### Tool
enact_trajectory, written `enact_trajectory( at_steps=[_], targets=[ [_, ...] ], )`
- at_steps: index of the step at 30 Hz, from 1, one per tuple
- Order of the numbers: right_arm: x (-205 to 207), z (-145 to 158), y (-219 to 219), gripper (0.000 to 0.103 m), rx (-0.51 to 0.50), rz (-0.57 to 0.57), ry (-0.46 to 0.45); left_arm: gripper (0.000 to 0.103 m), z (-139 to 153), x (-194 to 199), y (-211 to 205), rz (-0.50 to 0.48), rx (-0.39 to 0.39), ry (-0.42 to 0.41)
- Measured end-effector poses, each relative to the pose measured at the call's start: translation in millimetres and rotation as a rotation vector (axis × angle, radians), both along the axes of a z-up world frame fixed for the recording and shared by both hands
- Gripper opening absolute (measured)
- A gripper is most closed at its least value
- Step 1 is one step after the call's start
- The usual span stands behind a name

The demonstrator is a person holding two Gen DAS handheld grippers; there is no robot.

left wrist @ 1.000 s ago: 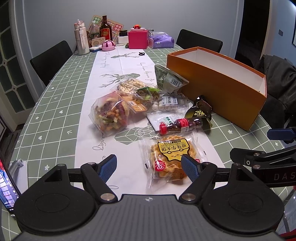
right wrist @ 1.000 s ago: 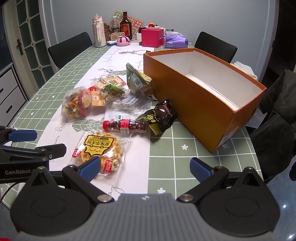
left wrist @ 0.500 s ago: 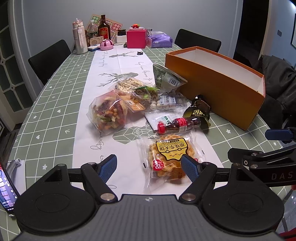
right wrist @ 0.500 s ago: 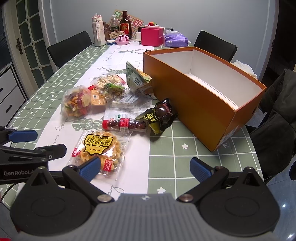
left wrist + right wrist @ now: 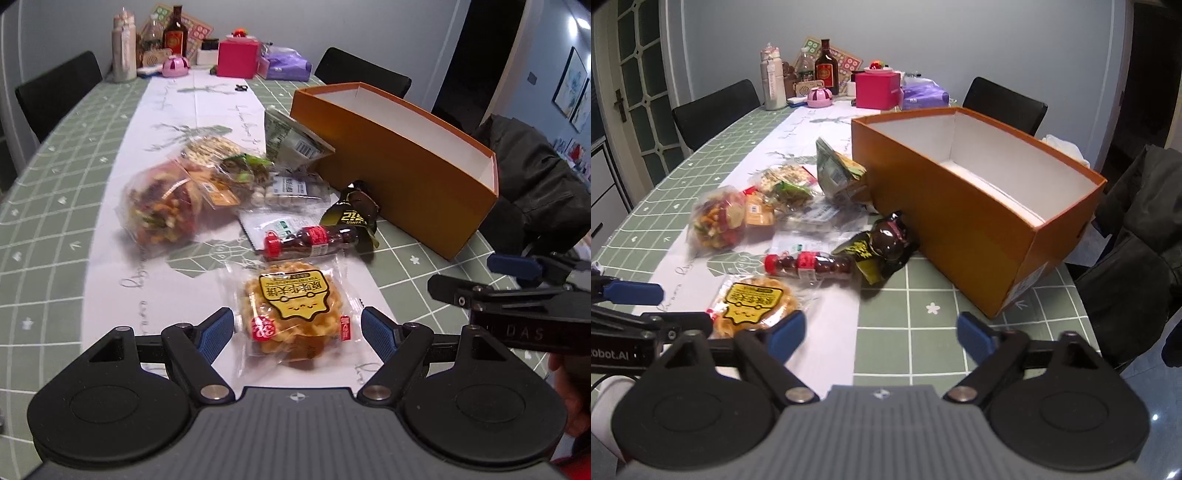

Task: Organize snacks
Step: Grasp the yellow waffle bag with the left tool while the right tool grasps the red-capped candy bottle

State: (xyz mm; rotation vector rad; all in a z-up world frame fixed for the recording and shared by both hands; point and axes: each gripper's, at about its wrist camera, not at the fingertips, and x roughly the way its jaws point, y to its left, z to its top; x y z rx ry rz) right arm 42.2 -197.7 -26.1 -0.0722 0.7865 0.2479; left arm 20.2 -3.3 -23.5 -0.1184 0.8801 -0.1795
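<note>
Orange box (image 5: 967,229) stands open-topped; left gripper (image 5: 297,330) gapes around the waffle packet (image 5: 295,308) (untouched), right gripper (image 5: 881,332) spread wide, holding nothing

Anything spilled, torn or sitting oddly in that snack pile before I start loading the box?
Nothing is spilled or visibly torn. The small red-capped bottle lies on its side beside the waffle pack, and the green packet leans tilted against the orange box. The box shows nothing inside it yet.
</note>
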Motion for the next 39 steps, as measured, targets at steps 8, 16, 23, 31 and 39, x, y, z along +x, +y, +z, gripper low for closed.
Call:
enact_trajectory(
  at_steps=[8, 16, 23, 31, 39],
  targets=[
    [15.7, -19.8, 8.3, 0.086, -0.004, 0.039, 0.030, 0.092, -22.4, 29.9, -6.9, 0.055, 0.033, 0.080],
    [31.3, -42.1, 11.2, 0.081, -0.013, 0.039, 0.077, 0.094, -39.6, 39.6, -2.6, 0.096, 0.039, 0.114],
    [40.7, -60.2, 17.5, 0.053, 0.003, 0.094, 0.142, 0.097, -44.5, 47.8, -1.6, 0.082, -0.055, 0.157],
    [39.9, -63.2, 31.4, 0.046, 0.000, 0.159, 0.124, 0.101, -48.3, 54.0, -8.9, 0.076, -0.056, 0.164],
    [39.3, -63.0, 35.4, 0.045, -0.006, 0.177, 0.122, 0.092, -49.1, 54.6, -18.4, 0.026, -0.022, 0.146]
  ],
)
